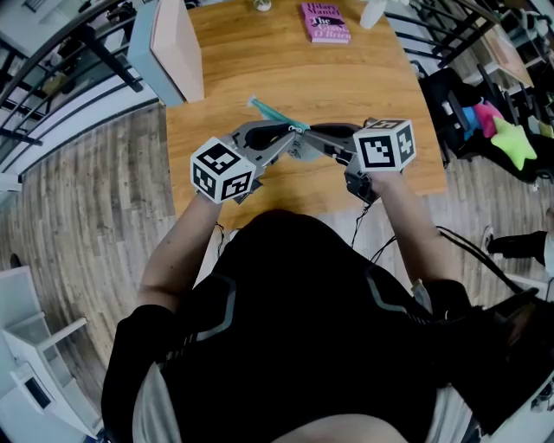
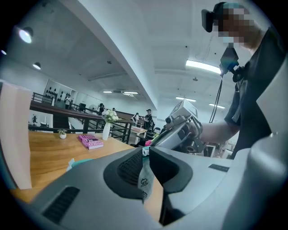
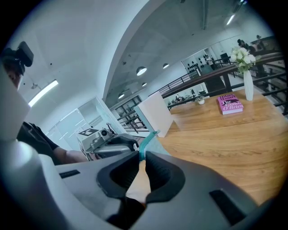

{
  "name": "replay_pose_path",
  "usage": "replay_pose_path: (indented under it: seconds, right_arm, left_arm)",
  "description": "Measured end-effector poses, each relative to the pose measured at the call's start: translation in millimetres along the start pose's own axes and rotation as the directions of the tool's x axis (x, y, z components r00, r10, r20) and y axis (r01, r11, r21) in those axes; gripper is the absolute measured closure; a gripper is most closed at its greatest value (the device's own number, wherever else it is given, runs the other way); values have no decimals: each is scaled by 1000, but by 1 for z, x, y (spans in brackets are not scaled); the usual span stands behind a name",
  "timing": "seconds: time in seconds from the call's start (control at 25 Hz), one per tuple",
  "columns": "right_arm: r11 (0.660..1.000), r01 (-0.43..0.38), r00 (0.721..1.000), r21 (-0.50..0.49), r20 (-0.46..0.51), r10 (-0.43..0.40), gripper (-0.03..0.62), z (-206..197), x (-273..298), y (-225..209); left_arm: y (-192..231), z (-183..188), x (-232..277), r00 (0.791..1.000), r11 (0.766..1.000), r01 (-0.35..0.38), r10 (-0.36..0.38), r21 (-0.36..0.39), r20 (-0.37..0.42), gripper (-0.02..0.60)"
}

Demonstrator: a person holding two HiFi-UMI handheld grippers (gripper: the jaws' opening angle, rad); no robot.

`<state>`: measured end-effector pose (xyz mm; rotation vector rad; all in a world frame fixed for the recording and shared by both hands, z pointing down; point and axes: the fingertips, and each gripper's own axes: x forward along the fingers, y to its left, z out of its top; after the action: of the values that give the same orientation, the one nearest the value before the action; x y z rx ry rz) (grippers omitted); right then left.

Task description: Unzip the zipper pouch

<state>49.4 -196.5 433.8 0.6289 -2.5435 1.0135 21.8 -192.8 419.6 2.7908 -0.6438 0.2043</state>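
A small grey zipper pouch [image 1: 299, 145] with a teal edge [image 1: 264, 110] hangs in the air above the wooden table [image 1: 346, 78], held between the two grippers. My left gripper [image 1: 288, 135] is shut on the pouch's printed grey fabric [image 2: 145, 177], which runs down between its pads. The right gripper [image 1: 315, 135] faces it from the right, its jaws closed on the pouch's teal zipper edge [image 3: 146, 141]. The two sets of fingertips nearly meet. In the right gripper view the left gripper [image 3: 112, 144] sits just beyond the pouch. The zipper pull itself is hidden.
A pink book [image 1: 325, 22] lies at the table's far edge, near a white vase with flowers [image 3: 248, 85]. An upright pale panel [image 1: 177, 48] stands at the table's far left. Railings run beyond the table, and bags with a green star toy [image 1: 511, 143] sit on the right.
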Motion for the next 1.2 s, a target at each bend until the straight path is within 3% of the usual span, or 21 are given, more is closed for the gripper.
replay_pose_path:
  seconds: [0.52,0.76,1.2]
  right_arm:
    - [998,24,1000,-54,-17,-25,542,-2,4,-1]
    - [985,84,995,-149,-35,-91,542,-6,6,-2]
    - [975,88,991,-203,-85,-107,548,-16,7,6]
  left_arm:
    - [-2,-6,4,999,999,-30,31,10,-40,545]
    - [-1,-10,4,994,996,-87,87,3,-64,551]
    - [24,-14,-13,983,978,-174,166,-115,-78,552]
